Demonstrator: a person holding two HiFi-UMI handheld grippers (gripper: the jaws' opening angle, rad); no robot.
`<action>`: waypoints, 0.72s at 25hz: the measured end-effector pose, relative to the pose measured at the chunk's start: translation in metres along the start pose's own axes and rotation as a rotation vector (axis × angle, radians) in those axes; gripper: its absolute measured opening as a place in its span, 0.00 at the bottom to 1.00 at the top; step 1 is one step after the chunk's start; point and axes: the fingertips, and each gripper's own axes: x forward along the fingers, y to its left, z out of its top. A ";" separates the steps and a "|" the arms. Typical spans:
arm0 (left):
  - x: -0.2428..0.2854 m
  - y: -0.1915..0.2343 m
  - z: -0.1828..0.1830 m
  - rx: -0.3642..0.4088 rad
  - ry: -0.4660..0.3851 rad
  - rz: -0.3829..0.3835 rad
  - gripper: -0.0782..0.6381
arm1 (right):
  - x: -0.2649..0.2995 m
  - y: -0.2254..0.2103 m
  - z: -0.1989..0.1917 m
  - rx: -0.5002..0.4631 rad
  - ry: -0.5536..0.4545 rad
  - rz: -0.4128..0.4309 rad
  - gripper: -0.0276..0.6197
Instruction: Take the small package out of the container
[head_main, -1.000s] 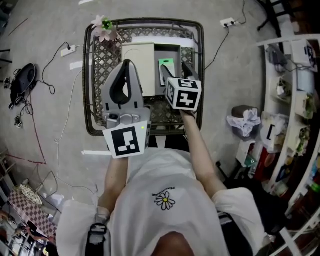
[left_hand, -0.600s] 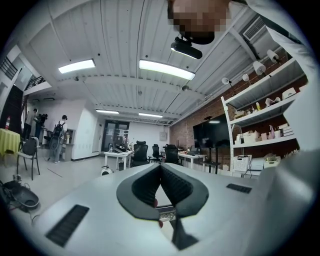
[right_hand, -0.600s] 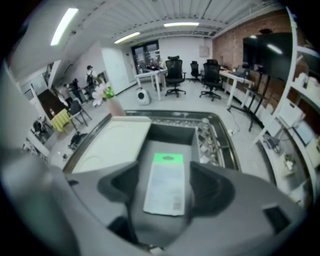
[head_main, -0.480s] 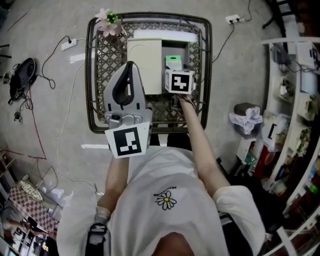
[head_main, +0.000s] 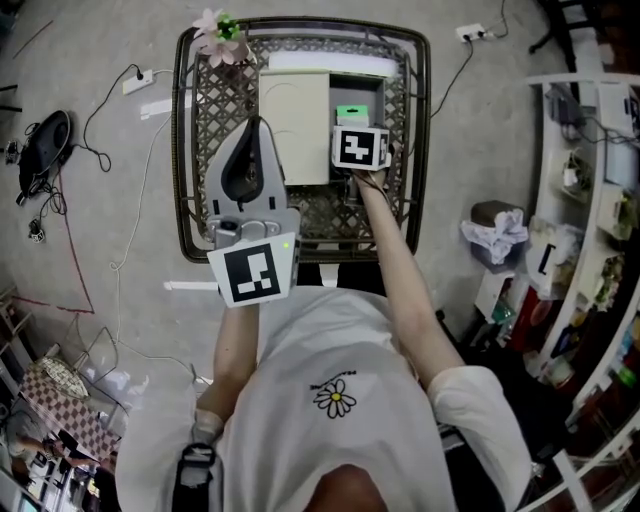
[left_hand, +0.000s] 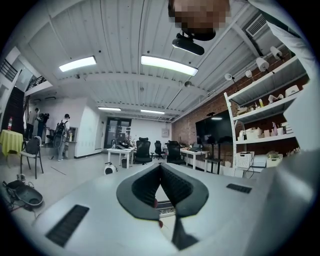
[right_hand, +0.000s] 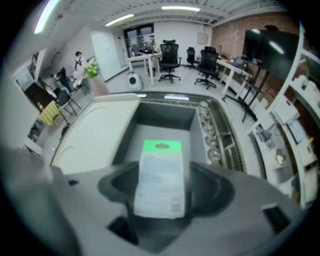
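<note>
The small package (right_hand: 161, 177), white with a green top, lies flat on the floor of the open grey container (right_hand: 165, 117). My right gripper (right_hand: 162, 186) is down in the container and open, one jaw on each side of the package's near end. From the head view the package (head_main: 352, 112) shows just beyond the right gripper (head_main: 357, 128), whose marker cube hides the jaws. The container's cream lid (head_main: 294, 125) lies flipped open to the left. My left gripper (head_main: 251, 128) is held over the table (head_main: 205, 130), shut and empty; in its own view the left gripper (left_hand: 160, 166) points out at the room.
The container stands on a metal lattice table with a dark raised rim. A pink flower (head_main: 220, 38) sits at its far left corner. Power strips (head_main: 139, 82) and cables lie on the floor. Shelves (head_main: 590, 200) and a lined bin (head_main: 490, 235) stand to the right.
My right gripper has moved forward and down into the container until its jaws flank the package. The left gripper has stayed raised and shut.
</note>
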 end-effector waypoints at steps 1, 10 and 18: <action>0.000 0.001 -0.001 -0.002 0.001 0.002 0.14 | 0.002 0.000 0.001 0.010 0.006 0.003 0.51; 0.003 0.003 -0.006 -0.015 0.008 0.008 0.14 | 0.013 0.011 -0.012 0.272 0.180 0.230 0.51; 0.005 -0.004 -0.009 -0.013 0.018 0.005 0.14 | 0.010 0.009 -0.011 0.246 0.132 0.203 0.51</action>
